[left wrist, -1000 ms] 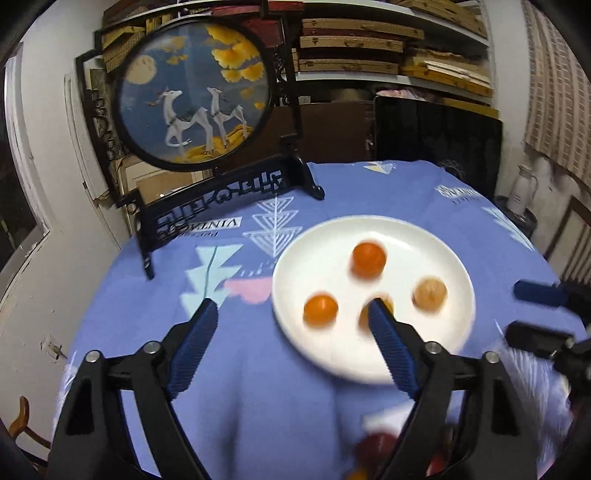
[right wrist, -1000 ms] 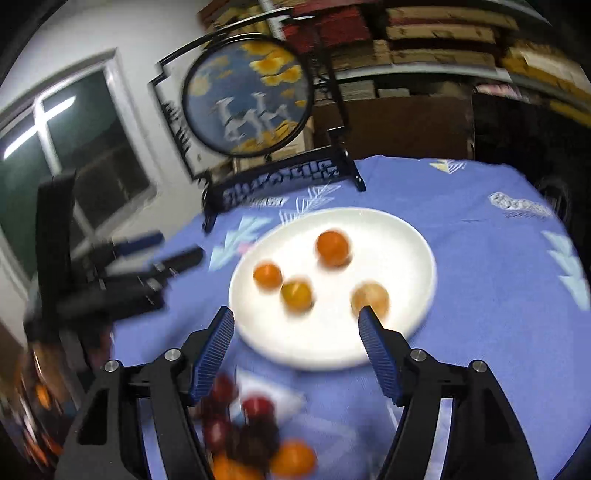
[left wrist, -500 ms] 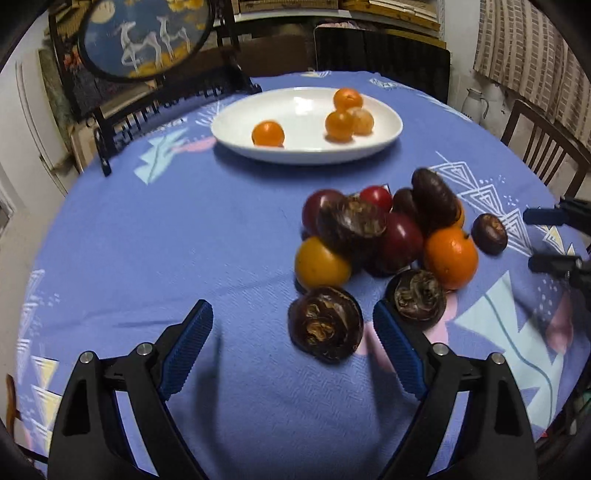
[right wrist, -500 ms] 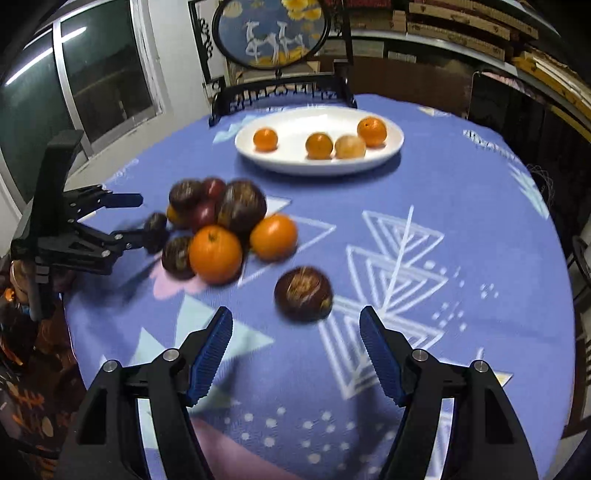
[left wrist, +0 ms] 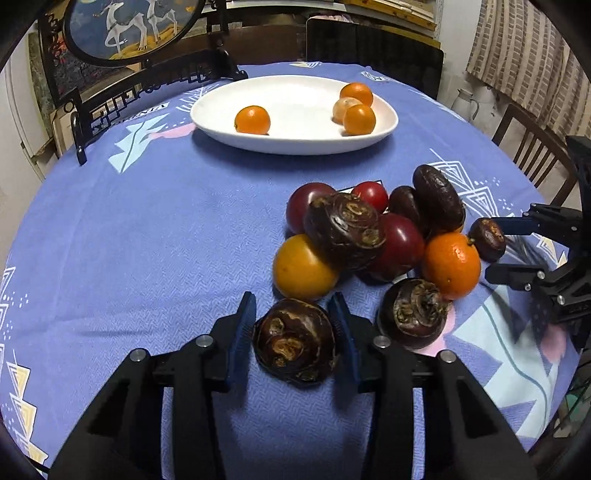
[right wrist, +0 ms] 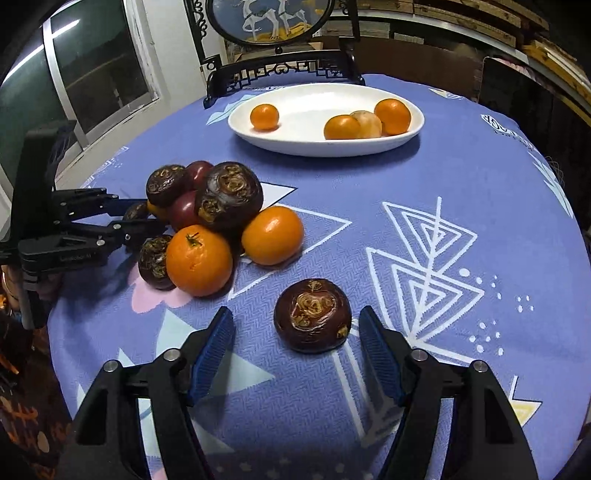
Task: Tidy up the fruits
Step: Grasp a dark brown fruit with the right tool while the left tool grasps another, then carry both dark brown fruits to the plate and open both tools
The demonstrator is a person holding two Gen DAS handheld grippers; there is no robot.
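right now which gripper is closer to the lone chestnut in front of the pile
left gripper: fingers touch both sides of the chestnut; right gripper sits at the pile's right edge

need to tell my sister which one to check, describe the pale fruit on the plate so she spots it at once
On the table, find the white plate at the far side, before the round deer picture. Three fruits bunch at its right end; the pale fruit is the dull tan one, while the oranges beside it are bright.
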